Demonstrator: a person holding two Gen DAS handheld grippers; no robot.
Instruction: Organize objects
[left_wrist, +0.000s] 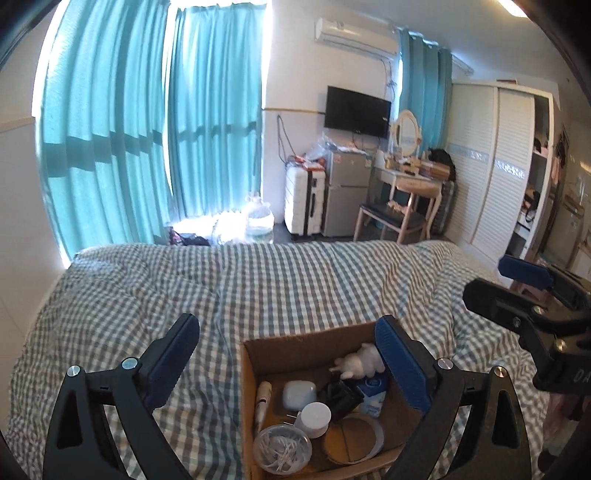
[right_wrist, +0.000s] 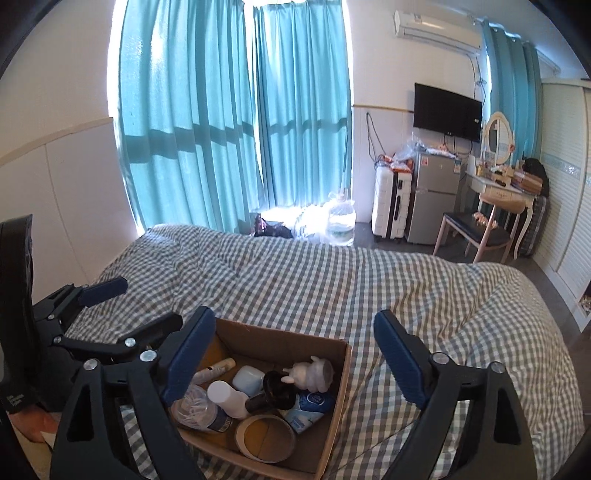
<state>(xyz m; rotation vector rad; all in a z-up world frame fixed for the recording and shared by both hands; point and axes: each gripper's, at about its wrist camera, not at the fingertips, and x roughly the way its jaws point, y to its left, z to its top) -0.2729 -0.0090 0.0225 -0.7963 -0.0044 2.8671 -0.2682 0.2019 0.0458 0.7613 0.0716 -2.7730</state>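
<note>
Two sets of black tongs with ribbed blue pads hover above a bed (right_wrist: 332, 280) covered in a soft, rumpled grey-and-white checked quilt. Left tongs (left_wrist: 288, 354) and right tongs (right_wrist: 295, 354) both stand spread wide, gripping nothing. Between and below them sits an open brown cardboard box (right_wrist: 341, 373), its flaps up, resting on the quilt near the bed's near edge.

Inside the box, packed close together: a fuzzy white animal figurine (right_wrist: 312, 373), a smooth pale-blue rounded case (right_wrist: 248, 380), a glossy black jar (right_wrist: 275, 386), a white plastic bottle (right_wrist: 227, 398) lying on its side, a blue-and-white squeeze tube (right_wrist: 308, 408), a flat ring of brown tape (right_wrist: 266, 437), a clear round tub of cotton swabs (left_wrist: 282, 448), and a slim pale tube (right_wrist: 218, 369) along the back wall.

No loose items show on the quilt, so the gathering appears largely done; whether the contents need sorting further cannot be told.
</note>
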